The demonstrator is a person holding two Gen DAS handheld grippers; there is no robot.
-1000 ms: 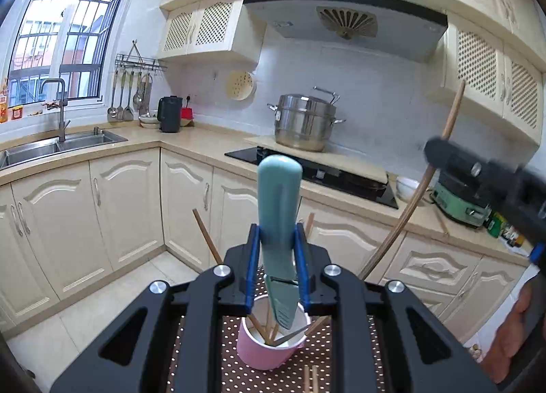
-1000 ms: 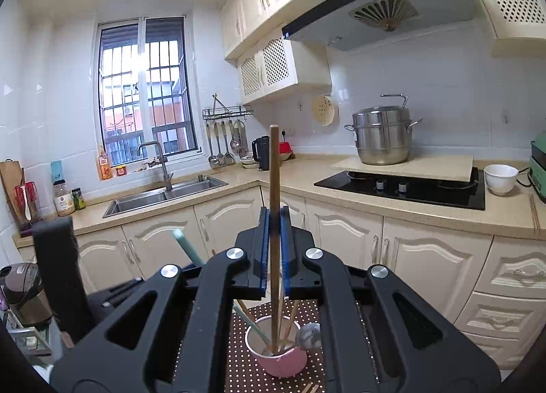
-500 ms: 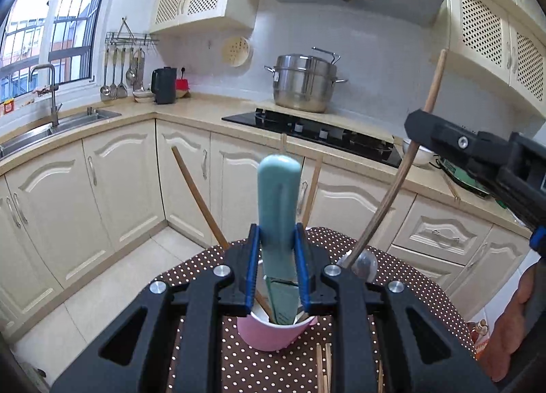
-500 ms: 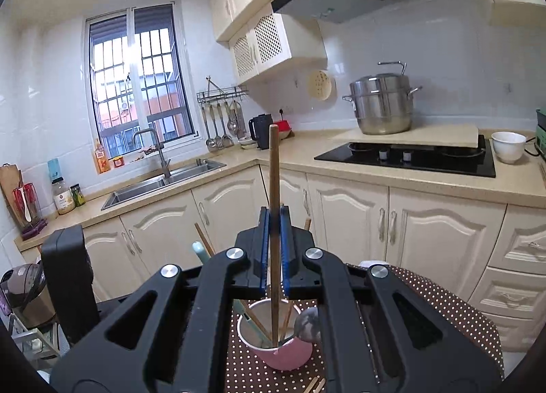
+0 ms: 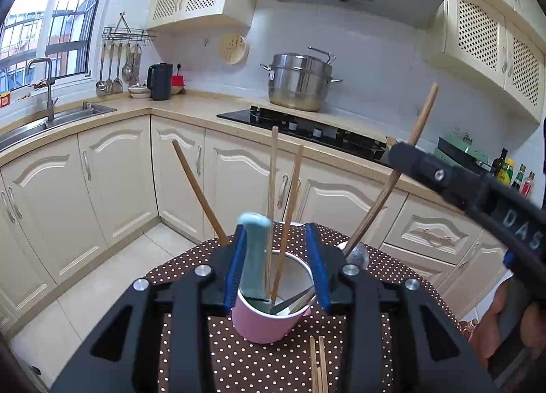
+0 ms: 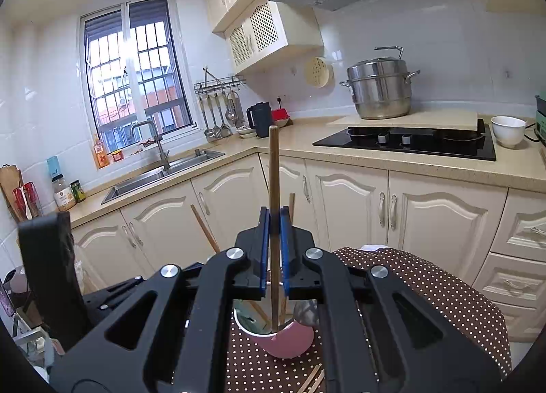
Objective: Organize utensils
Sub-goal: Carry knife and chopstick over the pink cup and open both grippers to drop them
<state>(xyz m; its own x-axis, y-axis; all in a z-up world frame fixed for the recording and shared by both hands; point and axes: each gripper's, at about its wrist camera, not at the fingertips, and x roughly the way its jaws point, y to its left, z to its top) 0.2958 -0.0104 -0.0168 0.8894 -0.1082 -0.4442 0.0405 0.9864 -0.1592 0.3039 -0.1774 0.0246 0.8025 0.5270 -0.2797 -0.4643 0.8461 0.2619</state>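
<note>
On a small table (image 5: 191, 348) covered in brown cloth with white dots stands a pink cup (image 5: 269, 319), upright, holding several utensils.

Left gripper (image 5: 277, 268): jaws opening, now partway apart and straddling the cup's rim. The teal-handled knife (image 5: 254, 256) stands blade-down in the cup, leaning against the left blue pad; the right pad is clear of it, with a visible gap. No squeeze on the handle, so it reads as released and resting in the cup.

Right gripper (image 6: 274, 249): jaws almost fully together, blue pads pressed on both sides of a long wooden-handled utensil (image 6: 273, 188). The handle runs upright through the pads, its top end well above them and its lower end inside the cup (image 6: 286, 341). In the left wrist view the same handle leans rightward out of the cup, passing through the right gripper's black finger (image 5: 419, 162). Whether its lower end touches the cup bottom: cannot tell.

Other contents of the cup: three wooden chopsticks (image 5: 286, 208) leaning at different angles, and a metal spoon bowl (image 5: 356, 256) at the far right rim.

Loose chopsticks (image 5: 317, 362) lie flat on the cloth just in front of the cup.

A person's hand (image 5: 494, 321) shows at the right edge of the left wrist view, on the right gripper's handle.
</note>
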